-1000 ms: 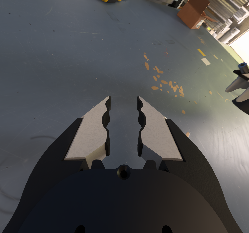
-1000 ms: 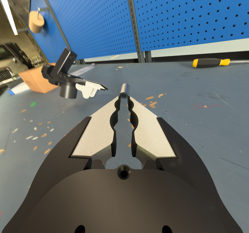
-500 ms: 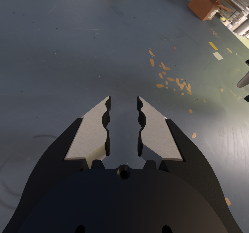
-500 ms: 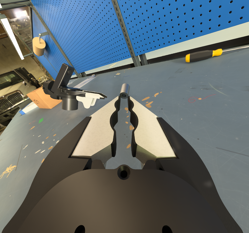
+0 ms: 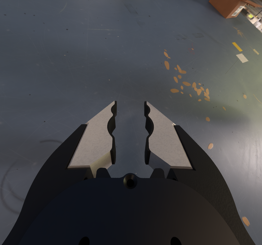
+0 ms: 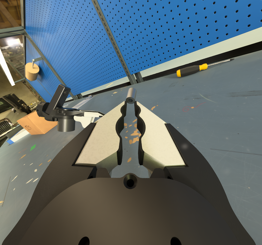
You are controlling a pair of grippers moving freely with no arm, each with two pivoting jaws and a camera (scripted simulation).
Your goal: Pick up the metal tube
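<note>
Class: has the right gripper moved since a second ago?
Yes. The right gripper, shut on the metal tube, has tilted: the pegboard and screwdriver now slant across its view.

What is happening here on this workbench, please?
The right gripper is shut on the metal tube, pinching its near end at the fingertips and holding it above the grey bench. The left gripper is open and holds nothing. A screwdriver lies untouched by the blue pegboard.

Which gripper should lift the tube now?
Right. The right gripper already clamps the metal tube at its fingertips. The left gripper is open over bare table, with no tube in its view.
</note>
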